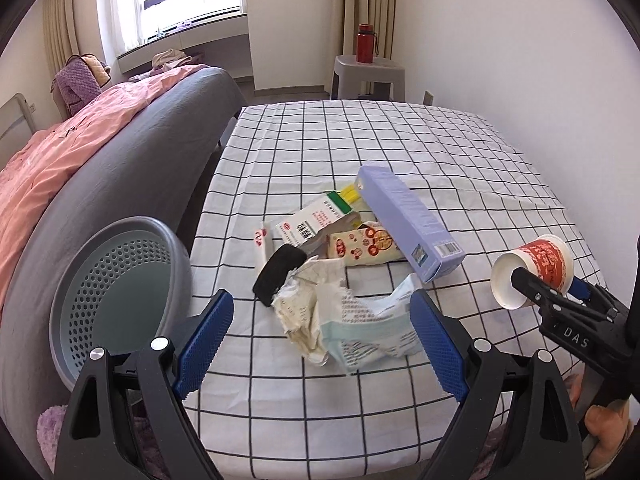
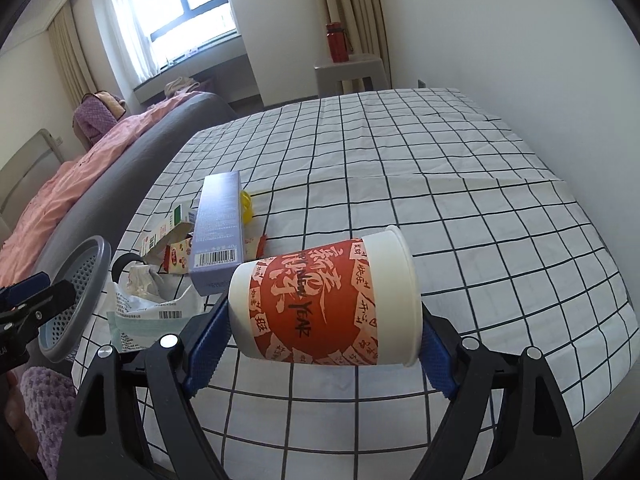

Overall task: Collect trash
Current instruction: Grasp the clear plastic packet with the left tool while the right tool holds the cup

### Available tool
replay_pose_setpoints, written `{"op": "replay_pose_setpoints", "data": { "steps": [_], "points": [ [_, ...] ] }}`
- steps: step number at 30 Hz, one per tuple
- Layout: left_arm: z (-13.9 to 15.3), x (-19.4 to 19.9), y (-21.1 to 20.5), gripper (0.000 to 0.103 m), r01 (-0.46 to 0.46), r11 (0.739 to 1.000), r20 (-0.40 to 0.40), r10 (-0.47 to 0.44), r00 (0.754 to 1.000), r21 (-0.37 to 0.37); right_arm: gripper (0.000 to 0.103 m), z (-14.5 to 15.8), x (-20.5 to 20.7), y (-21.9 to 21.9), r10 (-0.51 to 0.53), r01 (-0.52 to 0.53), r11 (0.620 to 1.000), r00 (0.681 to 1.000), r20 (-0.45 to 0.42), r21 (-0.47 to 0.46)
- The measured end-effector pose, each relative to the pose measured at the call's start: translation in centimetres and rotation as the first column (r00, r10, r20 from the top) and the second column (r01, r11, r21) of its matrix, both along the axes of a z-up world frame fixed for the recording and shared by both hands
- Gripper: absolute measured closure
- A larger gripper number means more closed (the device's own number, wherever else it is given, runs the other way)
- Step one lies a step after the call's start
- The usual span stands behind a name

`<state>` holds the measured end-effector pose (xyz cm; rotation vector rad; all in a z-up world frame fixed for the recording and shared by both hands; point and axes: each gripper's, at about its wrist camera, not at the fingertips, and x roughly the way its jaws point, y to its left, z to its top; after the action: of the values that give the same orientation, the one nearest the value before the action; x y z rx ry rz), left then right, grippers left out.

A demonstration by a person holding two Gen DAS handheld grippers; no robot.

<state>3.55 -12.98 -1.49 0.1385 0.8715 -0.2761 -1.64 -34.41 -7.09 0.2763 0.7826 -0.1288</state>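
My right gripper (image 2: 324, 340) is shut on a red and white paper cup (image 2: 324, 300), held on its side above the checked tablecloth; it also shows in the left wrist view (image 1: 534, 270). My left gripper (image 1: 320, 344) is open and empty, just in front of crumpled paper and wrappers (image 1: 344, 320). Behind them lies a pile of trash: a purple box (image 1: 408, 220), a white and green carton (image 1: 316, 220), a red-patterned packet (image 1: 368, 246) and a black object (image 1: 278, 272). A grey perforated bin (image 1: 116, 288) stands at the table's left edge.
The table (image 1: 400, 140) has a white checked cloth. A bed with pink bedding (image 1: 60, 160) lies to the left. A grey stool (image 1: 368, 76) with a red bottle (image 1: 365, 43) stands behind the table. A wall runs along the right.
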Motion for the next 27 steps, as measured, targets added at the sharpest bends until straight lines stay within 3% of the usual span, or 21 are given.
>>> {"op": "replay_pose_setpoints", "data": {
  "steps": [9,19,23,27],
  "points": [
    [-0.8,2.8,-4.1,0.017,0.029,0.999,-0.02,-0.028,0.999,0.025,0.023,-0.6,-0.5,-2.3,-0.035,0.035,0.999,0.999,0.002,0.03],
    [-2.4,2.7,-2.7,0.017,0.115,0.989,-0.028,-0.113,0.993,0.091,0.023,-1.4,-0.6,-2.7,-0.019,0.018,0.997,1.0,0.004,0.07],
    [-2.9,1.8,-2.1,0.017,0.211,0.966,-0.016,-0.211,0.977,0.149,0.023,-1.4,-0.7,-3.0,-0.019,0.018,0.996,1.0,0.009,0.084],
    [-3.6,0.3,-2.2,0.017,0.332,0.918,-0.008,-0.339,0.941,0.215,0.023,-1.5,-0.8,-2.8,-0.015,0.014,0.995,1.0,0.01,0.095]
  ]
}}
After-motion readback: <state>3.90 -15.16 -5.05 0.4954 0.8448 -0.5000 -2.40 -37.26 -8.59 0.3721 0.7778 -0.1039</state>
